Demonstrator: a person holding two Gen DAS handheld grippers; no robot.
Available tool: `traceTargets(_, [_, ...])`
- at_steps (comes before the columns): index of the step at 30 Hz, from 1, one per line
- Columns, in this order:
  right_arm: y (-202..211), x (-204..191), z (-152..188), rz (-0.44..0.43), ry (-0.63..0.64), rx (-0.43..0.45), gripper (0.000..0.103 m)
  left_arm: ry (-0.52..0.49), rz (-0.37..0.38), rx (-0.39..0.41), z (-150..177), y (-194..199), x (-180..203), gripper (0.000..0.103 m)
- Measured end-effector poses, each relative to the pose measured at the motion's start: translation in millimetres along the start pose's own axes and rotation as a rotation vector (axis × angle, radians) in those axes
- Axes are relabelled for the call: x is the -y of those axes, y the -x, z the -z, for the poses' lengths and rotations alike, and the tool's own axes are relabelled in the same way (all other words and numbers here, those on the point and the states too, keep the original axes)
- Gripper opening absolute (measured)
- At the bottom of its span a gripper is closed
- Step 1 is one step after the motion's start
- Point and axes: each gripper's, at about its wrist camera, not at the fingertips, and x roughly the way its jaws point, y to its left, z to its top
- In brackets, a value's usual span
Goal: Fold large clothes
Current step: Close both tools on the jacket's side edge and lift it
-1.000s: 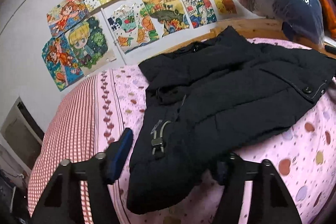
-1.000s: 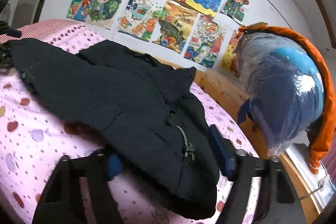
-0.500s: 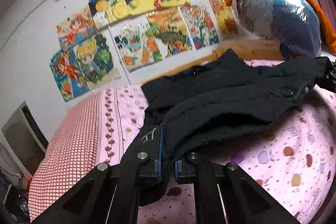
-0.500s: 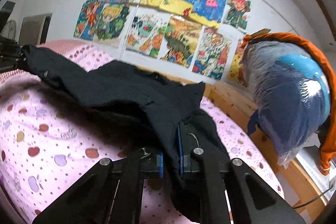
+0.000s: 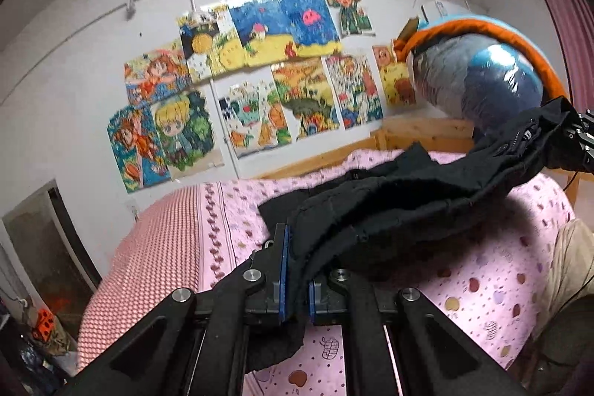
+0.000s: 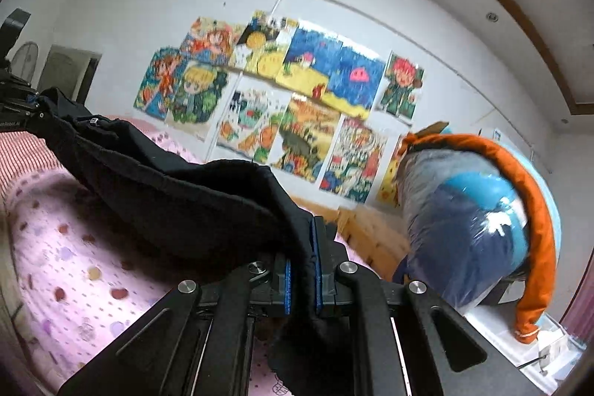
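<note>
Black padded cloth fills both views: your left gripper (image 5: 296,275) and right gripper (image 6: 301,275) are each clamped tight on the near hem of the jacket (image 5: 408,195), one corner apiece. The jacket hangs slung between them, near edge up off the bed (image 5: 482,277), far part still resting on the pink sheet toward 12 o'clock. You are early in the fold: the hem is raised but not yet carried over, and no fold is laid. A second ago the jacket lay flat and both claws stood open around its edge; since then they have closed and lifted, with the wall pictures (image 6: 297,106) sliding lower in view.
</note>
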Motion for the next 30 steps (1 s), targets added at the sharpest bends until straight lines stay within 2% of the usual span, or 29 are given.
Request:
traceTargets(5, [0,14,-20,-0.013,-0.050,0.005,0.007,-0.010,-0.004,0.022,-26,-15,-1,0.008])
traceTargets(11, [-57,30,-44,0.004,-0.027,0.018,0.008,0.019,-0.027,0.014,-73,-70,-8,0.008])
traceTargets(15, [-115,34,-66,0.008,-0.007,0.009,0.008,0.011,-0.071,0.004,-97,-116,-9,0.008])
traceTargets(19, [-181,40,-83,-0.016,-0.051,-0.015,0.008,0.033,-0.089,-0.018,-117,-174,-16,0.008])
traceTargets(30, [-340,29,-71,0.025,-0.029,-0.071,0.008,0.033,-0.130,-0.070,-137,-301,-10,0.008])
